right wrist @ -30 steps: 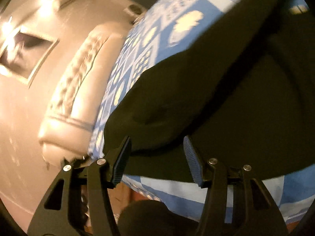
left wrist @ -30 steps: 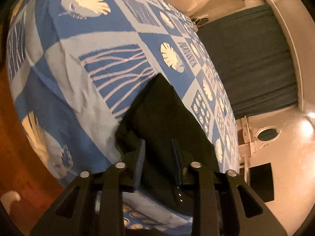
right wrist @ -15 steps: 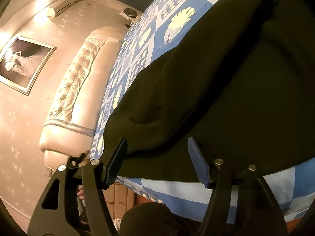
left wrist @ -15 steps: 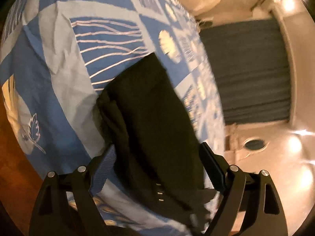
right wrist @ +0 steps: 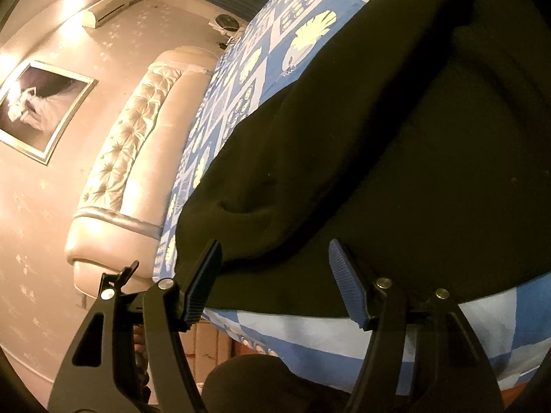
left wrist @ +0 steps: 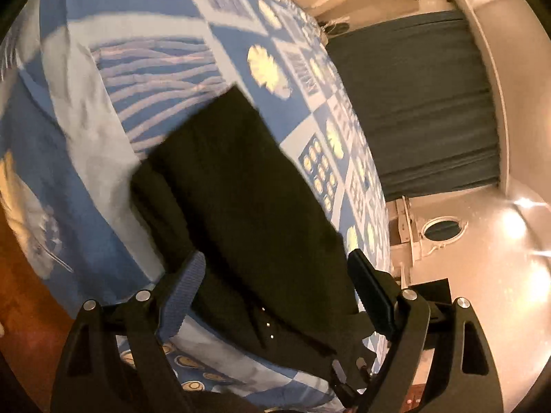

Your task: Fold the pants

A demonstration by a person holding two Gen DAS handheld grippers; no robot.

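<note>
Black pants [left wrist: 241,189] lie folded into a long strip on a blue and white patterned bedspread [left wrist: 86,137], near its front edge. My left gripper [left wrist: 277,275] hangs open and wide over the near end of the strip. Its fingers stand on either side of the cloth without pressing it. In the right wrist view the pants [right wrist: 413,172] fill most of the frame as a thick dark fold. My right gripper [right wrist: 273,272] is open at the rounded near edge of that fold, with its pads clear of the cloth.
The bedspread [right wrist: 310,330] drops over the bed's edge just below both grippers. A tufted cream headboard [right wrist: 137,137] and a framed picture [right wrist: 38,103] stand at the left. A dark curtain [left wrist: 423,103] hangs beyond the bed. Wooden floor [left wrist: 20,309] shows beside it.
My left jaws have spread from a narrow gap at the pants' edge to wide open, and the gripper has shifted slightly along the strip. The right jaws have widened a little.
</note>
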